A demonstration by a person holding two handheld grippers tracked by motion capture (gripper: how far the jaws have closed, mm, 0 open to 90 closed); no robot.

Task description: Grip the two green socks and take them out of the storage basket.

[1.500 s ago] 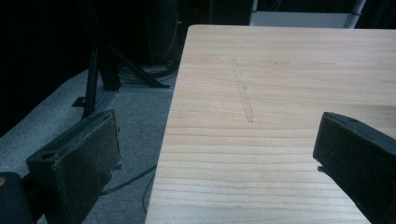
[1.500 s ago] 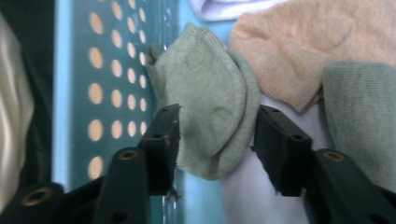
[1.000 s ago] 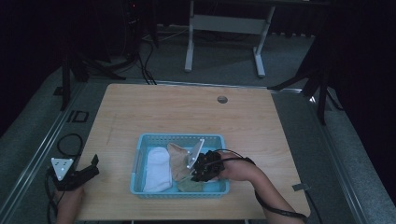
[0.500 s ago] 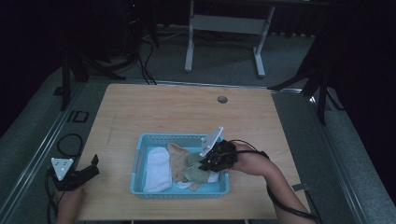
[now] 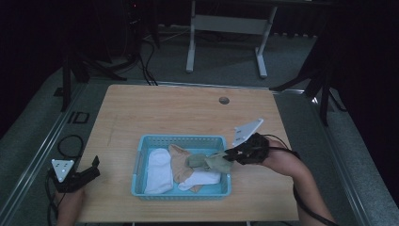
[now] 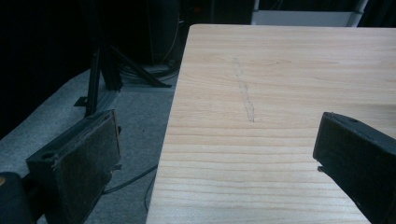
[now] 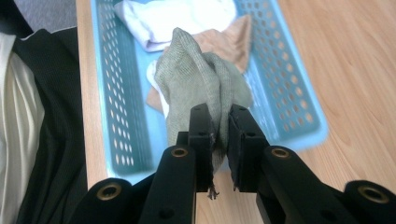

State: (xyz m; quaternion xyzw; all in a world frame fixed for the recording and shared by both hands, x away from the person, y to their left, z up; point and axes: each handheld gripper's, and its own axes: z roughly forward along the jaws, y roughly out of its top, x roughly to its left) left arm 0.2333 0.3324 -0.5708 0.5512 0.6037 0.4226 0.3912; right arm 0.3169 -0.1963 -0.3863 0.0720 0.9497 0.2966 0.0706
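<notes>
Blue basket (image 5: 179, 138), holding white sock (image 5: 157, 170) and tan sock (image 5: 178, 161): just past fingers (image 7: 201, 126) of right gripper (image 5: 230, 154). Grommet hole (image 5: 224, 100): well apart from them.

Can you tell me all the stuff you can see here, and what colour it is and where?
Table: one, light wood, middle of the floor.
Basket: one, blue, near edge of the table.
Green sock: one, pinched over the basket's right end.
White socks: two, in the basket.
Tan sock: one, in the basket.
Stand: one, grey, on the floor behind the table.
Left gripper: black, open, at the table's near left corner.
Right gripper: black, fingers shut on the green sock.
</notes>
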